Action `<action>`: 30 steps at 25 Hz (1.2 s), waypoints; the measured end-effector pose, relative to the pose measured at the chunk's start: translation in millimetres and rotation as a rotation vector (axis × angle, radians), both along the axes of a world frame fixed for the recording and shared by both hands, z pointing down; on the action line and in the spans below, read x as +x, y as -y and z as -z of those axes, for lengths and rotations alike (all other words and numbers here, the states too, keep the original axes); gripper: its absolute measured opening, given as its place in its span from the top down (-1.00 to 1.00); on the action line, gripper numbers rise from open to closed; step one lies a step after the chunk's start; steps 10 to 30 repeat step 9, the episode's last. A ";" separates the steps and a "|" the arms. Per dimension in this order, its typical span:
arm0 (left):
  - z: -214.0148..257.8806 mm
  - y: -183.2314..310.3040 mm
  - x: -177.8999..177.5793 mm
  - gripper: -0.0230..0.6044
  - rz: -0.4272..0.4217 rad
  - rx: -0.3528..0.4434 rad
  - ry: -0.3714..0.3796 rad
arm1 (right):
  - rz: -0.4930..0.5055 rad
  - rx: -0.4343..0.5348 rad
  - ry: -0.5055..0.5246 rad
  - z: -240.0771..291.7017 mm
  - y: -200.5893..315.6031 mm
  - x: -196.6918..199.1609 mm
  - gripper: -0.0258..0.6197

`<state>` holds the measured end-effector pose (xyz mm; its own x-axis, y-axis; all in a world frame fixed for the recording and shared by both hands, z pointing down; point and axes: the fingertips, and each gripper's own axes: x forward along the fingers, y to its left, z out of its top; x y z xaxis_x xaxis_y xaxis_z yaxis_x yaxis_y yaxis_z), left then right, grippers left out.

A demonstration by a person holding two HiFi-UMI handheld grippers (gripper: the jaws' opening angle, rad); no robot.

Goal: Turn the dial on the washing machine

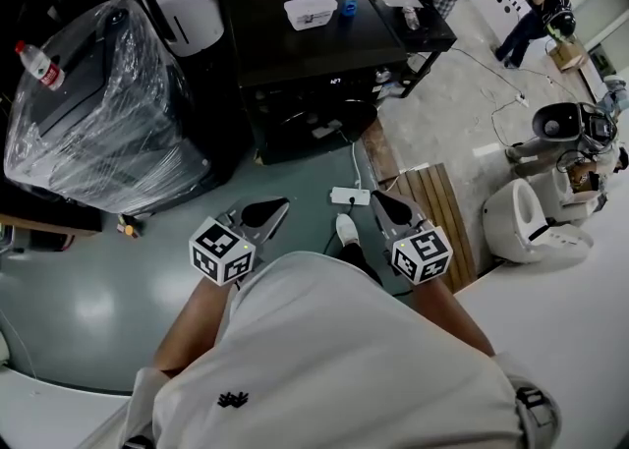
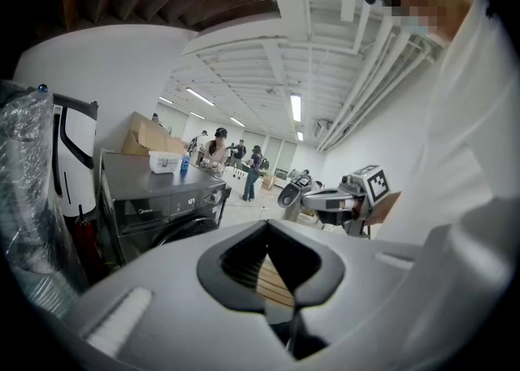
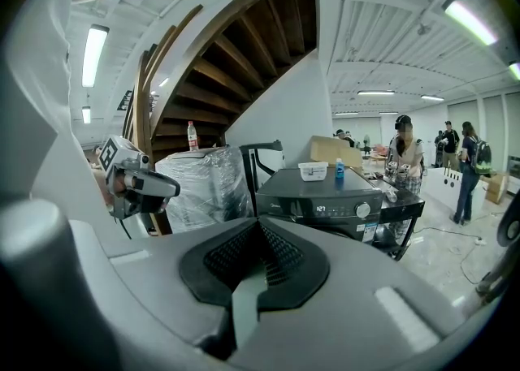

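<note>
Two claws are held side by side close before the person's body, well apart from the machine. The left claw (image 1: 263, 213) has its jaws together with nothing between them, the black pads meeting along a thin seam in its own view. The right claw (image 1: 390, 209) is likewise closed and bare.

Ahead of both, across a stretch of grey-green floor (image 1: 88, 290), stands the black washing machine (image 1: 314, 49). From the left claw it lies ahead and to the left; from the right claw, ahead and to the right. The dial (image 3: 363, 209) is a pale round knob at the right end of the front panel, beside a lit display (image 3: 322, 209). Both claw views show it plainly. The head view sees the panel so steeply that the knob is probably lost in the dark front edge.

The head view, in turn, gives the machine's lid from above, with a white tub (image 1: 311, 11) and a blue bottle (image 1: 350, 3) toward its far side. It alone shows a power strip (image 1: 350, 196) on the floor just ahead of the claws, between them. Wooden slats (image 1: 432, 203) lie beside the right claw.

Each claw view catches the other claw off to one side. A plastic-wrapped appliance (image 1: 108, 113) stands ahead and left of the left claw, with a red-capped bottle (image 1: 37, 66) on top.
</note>
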<state>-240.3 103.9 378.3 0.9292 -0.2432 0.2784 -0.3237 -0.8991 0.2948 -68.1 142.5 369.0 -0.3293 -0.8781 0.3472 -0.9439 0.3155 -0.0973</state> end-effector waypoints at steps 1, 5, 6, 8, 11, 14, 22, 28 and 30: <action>-0.6 -0.2 0.0 0.75 0.000 -0.002 0.001 | 0.001 -0.002 0.000 -0.9 -0.5 -0.5 0.92; -1.8 1.7 0.6 0.75 0.002 -0.004 0.001 | 0.001 -0.002 0.000 -2.3 0.9 1.4 0.92; -2.1 2.8 1.1 0.75 0.005 -0.004 0.001 | -0.001 0.000 0.000 -2.4 2.0 3.3 0.92; -2.7 4.7 2.4 0.75 0.009 -0.005 -0.001 | -0.007 0.003 -0.003 -2.7 4.2 8.6 0.92; -3.0 5.6 3.2 0.75 0.011 -0.004 -0.001 | -0.010 0.005 -0.005 -2.8 5.3 11.4 0.92; -3.0 5.6 3.2 0.75 0.011 -0.004 -0.001 | -0.010 0.005 -0.005 -2.8 5.3 11.4 0.92; -3.0 5.6 3.2 0.75 0.011 -0.004 -0.001 | -0.010 0.005 -0.005 -2.8 5.3 11.4 0.92; -3.0 5.6 3.2 0.75 0.011 -0.004 -0.001 | -0.010 0.005 -0.005 -2.8 5.3 11.4 0.92; -3.0 5.6 3.2 0.75 0.011 -0.004 -0.001 | -0.010 0.005 -0.005 -2.8 5.3 11.4 0.92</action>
